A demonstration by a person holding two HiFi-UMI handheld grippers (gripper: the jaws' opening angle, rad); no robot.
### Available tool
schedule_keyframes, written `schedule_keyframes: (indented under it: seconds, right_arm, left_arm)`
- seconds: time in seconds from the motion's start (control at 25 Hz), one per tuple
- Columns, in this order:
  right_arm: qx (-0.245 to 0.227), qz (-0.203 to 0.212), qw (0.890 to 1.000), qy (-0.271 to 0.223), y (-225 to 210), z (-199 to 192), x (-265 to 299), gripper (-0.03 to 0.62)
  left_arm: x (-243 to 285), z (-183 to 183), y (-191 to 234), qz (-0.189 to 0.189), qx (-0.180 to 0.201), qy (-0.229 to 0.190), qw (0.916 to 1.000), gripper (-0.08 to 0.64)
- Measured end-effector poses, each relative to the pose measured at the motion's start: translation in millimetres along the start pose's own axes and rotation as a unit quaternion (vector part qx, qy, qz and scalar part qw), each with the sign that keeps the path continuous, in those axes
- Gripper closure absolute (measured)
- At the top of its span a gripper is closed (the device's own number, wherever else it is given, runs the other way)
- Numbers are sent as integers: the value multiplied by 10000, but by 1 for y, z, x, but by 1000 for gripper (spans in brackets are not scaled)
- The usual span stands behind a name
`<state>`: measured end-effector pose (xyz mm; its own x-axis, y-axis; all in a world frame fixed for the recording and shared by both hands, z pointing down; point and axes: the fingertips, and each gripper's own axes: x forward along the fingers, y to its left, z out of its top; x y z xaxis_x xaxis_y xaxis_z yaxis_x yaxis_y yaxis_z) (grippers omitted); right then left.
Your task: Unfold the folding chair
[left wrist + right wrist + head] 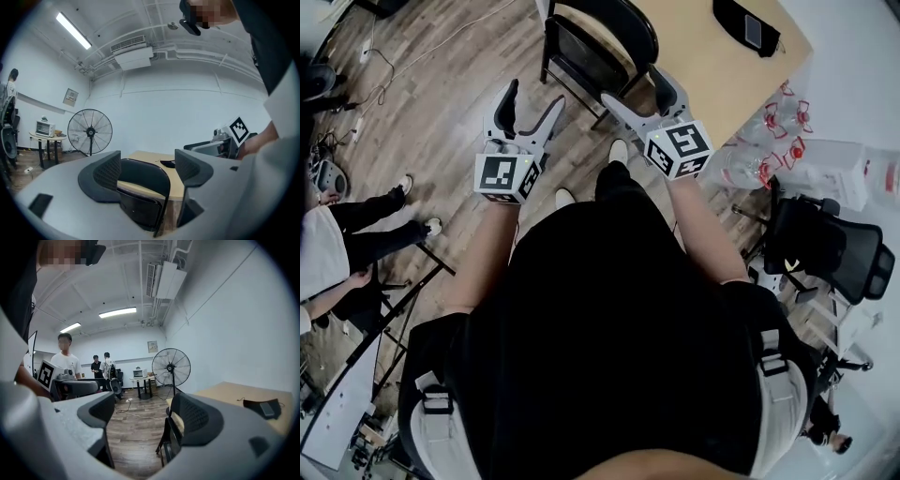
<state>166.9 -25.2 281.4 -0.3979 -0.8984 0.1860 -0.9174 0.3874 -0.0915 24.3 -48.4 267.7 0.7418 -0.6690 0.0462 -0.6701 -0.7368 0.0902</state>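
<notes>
A black folding chair (598, 39) stands folded flat on the wood floor, leaning against the edge of a light wooden table (712, 70). My left gripper (532, 97) is open and held short of the chair, on its left. My right gripper (639, 92) is also open, close to the chair's near right side, holding nothing. In the left gripper view the chair (143, 197) shows between the open jaws of that gripper (147, 171), some way ahead. In the right gripper view the chair (168, 441) is partly hidden behind the right jaw of that gripper (143, 416).
A black pouch (748, 26) lies on the table. Clear bottles with red fittings (773, 131) and a black office chair (825, 246) stand at the right. Seated people (342, 234) are at the left. A standing fan (171, 366) and cables (394, 61) are farther off.
</notes>
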Motion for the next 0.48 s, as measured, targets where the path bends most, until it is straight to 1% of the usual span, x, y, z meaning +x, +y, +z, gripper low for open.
schedule_keyframes:
  seconds: [0.12,0.28,0.48]
  right_arm:
    - [-18,193,9998,110,-32,1,22,167]
    - [-36,374,9987,346,-79,-2,52,167]
    - [-39,499,9965,674,-134,-14,85,169]
  left_arm:
    - [31,-1,7,243,24,43,9997,212]
    - [76,-6,15,480,-36,115,9988,212]
    - [124,-16,23,742,-140,128,9971,213]
